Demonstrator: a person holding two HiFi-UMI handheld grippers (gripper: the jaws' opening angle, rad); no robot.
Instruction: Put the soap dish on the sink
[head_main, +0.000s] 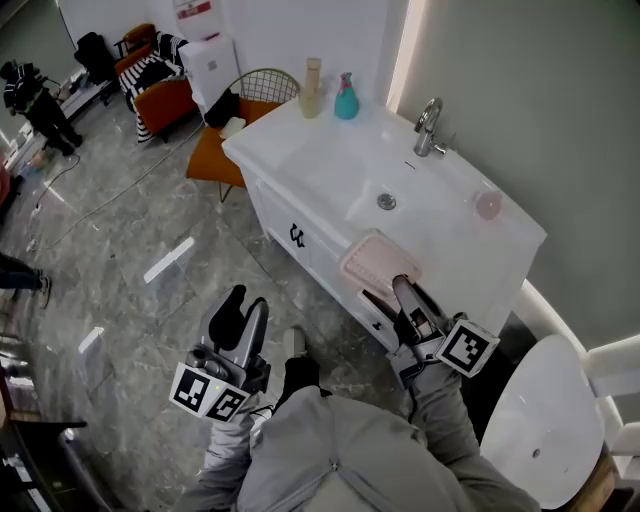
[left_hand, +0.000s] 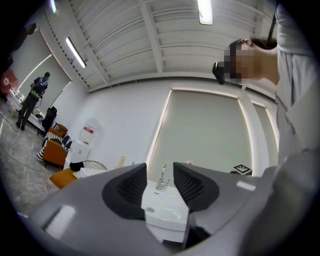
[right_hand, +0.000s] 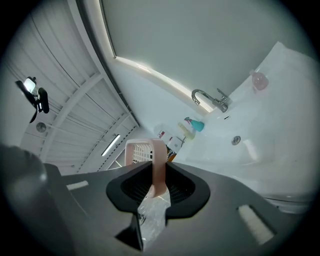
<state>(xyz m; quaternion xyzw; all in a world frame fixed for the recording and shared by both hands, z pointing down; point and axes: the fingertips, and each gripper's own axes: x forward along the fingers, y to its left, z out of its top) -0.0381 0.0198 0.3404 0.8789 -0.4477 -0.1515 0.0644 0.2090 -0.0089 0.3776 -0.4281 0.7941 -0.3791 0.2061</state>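
Note:
The pink soap dish (head_main: 378, 262) hangs at the front edge of the white sink counter (head_main: 300, 140), over an open drawer. My right gripper (head_main: 405, 291) is shut on its near rim. In the right gripper view the pink soap dish (right_hand: 152, 159) stands edge-on between the jaws, its slotted tray showing above them. My left gripper (head_main: 241, 315) hangs low over the floor at the left, open and empty. In the left gripper view the left gripper (left_hand: 160, 184) frames the distant sink (left_hand: 162, 202) between its parted jaws.
A chrome tap (head_main: 428, 128) stands behind the basin with its drain (head_main: 386, 201). A teal bottle (head_main: 346, 97) and a beige bottle (head_main: 311, 88) sit at the counter's far end, and a small pink cup (head_main: 488, 205) lies at the right. A white toilet (head_main: 540, 420) is at the lower right. An orange chair (head_main: 222, 140) stands beyond the cabinet.

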